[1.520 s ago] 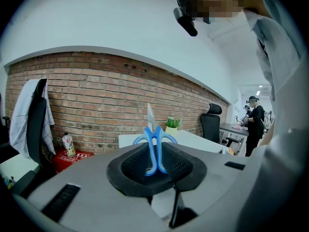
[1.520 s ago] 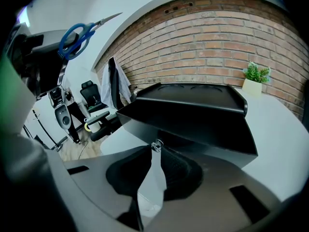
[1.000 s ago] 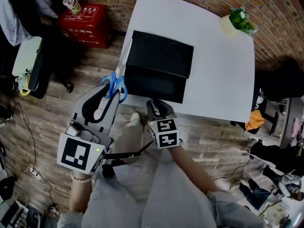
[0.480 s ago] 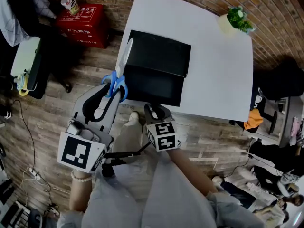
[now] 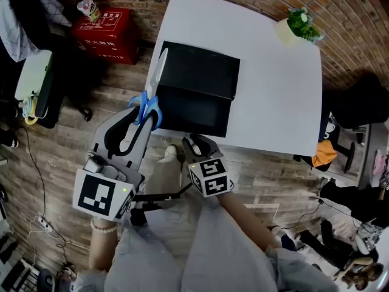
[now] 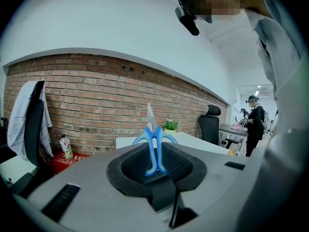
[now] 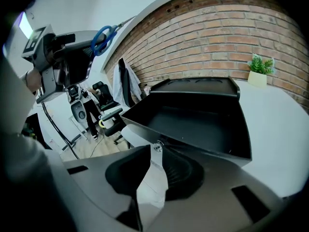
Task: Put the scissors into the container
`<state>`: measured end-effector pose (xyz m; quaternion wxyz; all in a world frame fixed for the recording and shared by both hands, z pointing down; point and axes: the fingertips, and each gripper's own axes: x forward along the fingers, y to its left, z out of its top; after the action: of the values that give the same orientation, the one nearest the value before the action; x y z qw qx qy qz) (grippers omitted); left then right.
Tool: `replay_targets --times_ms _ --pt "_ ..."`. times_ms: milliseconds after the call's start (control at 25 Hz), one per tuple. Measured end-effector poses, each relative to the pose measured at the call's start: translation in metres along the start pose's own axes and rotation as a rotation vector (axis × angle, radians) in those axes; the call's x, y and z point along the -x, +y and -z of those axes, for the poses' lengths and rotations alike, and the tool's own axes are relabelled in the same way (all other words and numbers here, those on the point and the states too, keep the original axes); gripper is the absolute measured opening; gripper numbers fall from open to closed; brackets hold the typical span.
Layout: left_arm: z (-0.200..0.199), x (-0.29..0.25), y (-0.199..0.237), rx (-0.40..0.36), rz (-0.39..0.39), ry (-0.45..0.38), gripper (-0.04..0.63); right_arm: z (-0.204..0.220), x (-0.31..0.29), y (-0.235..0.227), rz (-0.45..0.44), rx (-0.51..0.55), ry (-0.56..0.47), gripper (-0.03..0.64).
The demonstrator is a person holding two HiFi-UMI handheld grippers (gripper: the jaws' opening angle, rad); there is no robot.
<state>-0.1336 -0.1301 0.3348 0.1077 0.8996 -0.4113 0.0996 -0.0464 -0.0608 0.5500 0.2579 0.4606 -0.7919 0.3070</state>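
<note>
Blue-handled scissors [image 5: 148, 105] stand in my left gripper [image 5: 143, 117], which is shut on the handles; the pale blade points away toward the table's left edge. In the left gripper view the scissors [image 6: 154, 141] rise upright from the left gripper [image 6: 154, 170]. An open black container [image 5: 196, 105] lies on the white table [image 5: 273, 90], its lid folded back. My right gripper [image 5: 197, 142] sits at the container's near wall. In the right gripper view the right gripper [image 7: 153, 154] is shut on a pale tab [image 7: 150, 178] at the front of the container [image 7: 193, 124].
A small potted plant [image 5: 301, 24] stands at the table's far right corner. On the wooden floor to the left are a red box [image 5: 104, 28] with a bottle and a chair [image 5: 33, 78]. A person [image 6: 253, 124] stands far off by a desk.
Almost nothing: the head view has shifted slightly, and both grippers keep their holds in about the same places.
</note>
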Motion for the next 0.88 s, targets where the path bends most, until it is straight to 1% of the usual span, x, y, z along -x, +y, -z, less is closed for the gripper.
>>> replay_targets --times_ms 160,320,600,720,880 --pt "-0.006 -0.002 -0.006 -0.009 0.002 -0.005 0.098 -0.010 0.021 -0.001 -0.004 0.051 -0.036 0.081" --pt "-0.015 -0.006 -0.010 -0.019 0.006 -0.017 0.097 -0.033 0.040 -0.006 -0.002 0.048 -0.110 0.080" --pt "-0.044 -0.019 -0.037 -0.060 0.019 -0.054 0.098 -0.095 0.098 -0.052 0.095 0.056 -0.304 0.063" --pt "-0.053 -0.019 -0.039 -0.067 0.026 -0.079 0.097 -0.119 0.119 -0.066 0.149 0.065 -0.377 0.060" --pt "-0.064 -0.024 -0.046 -0.083 0.027 -0.091 0.097 -0.148 0.152 -0.086 0.220 0.112 -0.451 0.060"
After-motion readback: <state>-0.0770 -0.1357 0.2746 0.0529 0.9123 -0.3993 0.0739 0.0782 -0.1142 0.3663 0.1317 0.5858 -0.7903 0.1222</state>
